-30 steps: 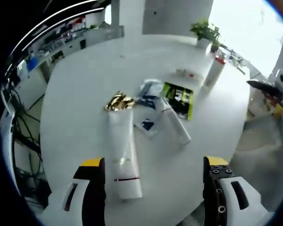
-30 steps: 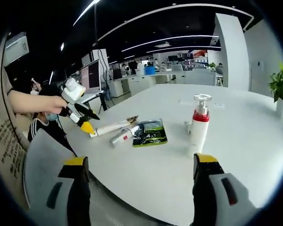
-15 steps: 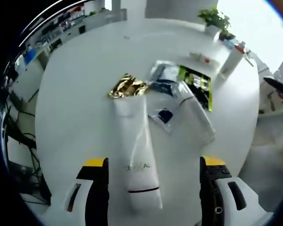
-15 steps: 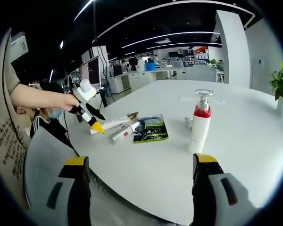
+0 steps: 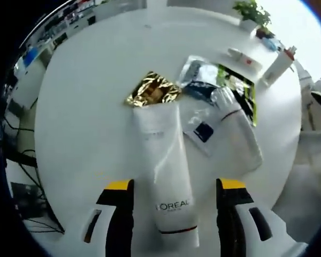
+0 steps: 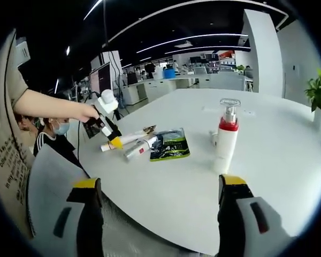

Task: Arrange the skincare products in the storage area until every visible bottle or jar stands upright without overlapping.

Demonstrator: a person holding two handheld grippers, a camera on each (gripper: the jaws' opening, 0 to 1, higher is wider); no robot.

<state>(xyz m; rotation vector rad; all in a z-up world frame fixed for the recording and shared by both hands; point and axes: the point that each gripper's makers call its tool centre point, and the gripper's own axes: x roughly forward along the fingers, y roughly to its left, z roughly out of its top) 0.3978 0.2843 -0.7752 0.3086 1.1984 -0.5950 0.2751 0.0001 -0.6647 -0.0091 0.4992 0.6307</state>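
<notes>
Left gripper (image 5: 174,214) now straddling white L'Oréal tube (image 5: 166,176), lying flat on white desk (image 5: 80,123), gold end at 12 o'clock; a second ago I was farther back. Jaws wide, gripping nothing yet. Second tube (image 5: 241,136) lying at 2 o'clock over sachets (image 5: 203,80). Pump bottle (image 6: 225,136) standing upright already. Right gripper (image 6: 159,211) hanging open, empty. Grasp looking imminent.

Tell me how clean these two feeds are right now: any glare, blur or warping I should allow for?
Left gripper view: fisheye bends the white table; daylight washes out the top right corner; the gold foil end of the tube glints; the logo reads clearly. Right gripper view: dark ceiling, bright light strips, slightly soft focus; the pump bottle stays distinct, the far desks blur.
</notes>
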